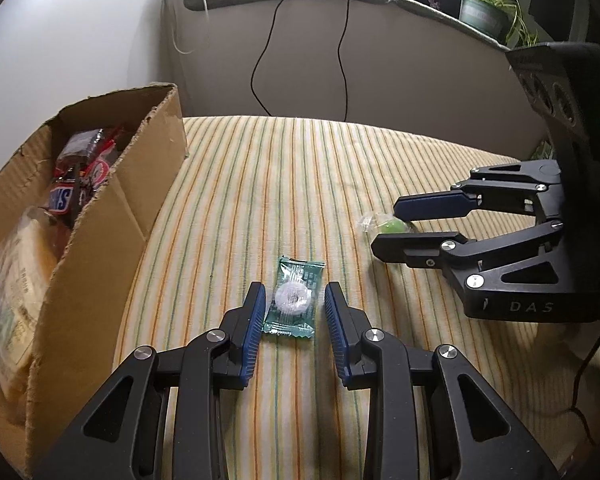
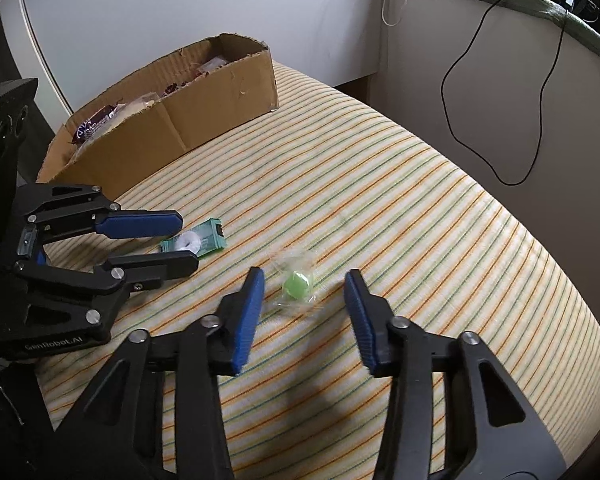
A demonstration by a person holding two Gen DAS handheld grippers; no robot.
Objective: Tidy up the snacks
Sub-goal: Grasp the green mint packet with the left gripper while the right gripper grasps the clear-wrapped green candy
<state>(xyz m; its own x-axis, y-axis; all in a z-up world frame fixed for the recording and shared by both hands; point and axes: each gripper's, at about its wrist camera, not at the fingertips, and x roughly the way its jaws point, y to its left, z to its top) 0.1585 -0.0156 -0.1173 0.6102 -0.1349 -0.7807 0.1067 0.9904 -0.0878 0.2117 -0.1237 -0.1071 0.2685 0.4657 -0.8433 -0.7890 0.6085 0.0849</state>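
Left wrist, fingers [image 1: 256, 312] straddling mint [image 1: 293, 301] (seemingly untouched)

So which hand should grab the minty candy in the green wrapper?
Probably the left. The left gripper is open with its fingers either side of the green-wrapped mint. The right gripper is open around the green candy instead.

Striped cloth [image 2: 420, 208] lies open; only the cardboard box [image 1: 112, 216] blocks left.
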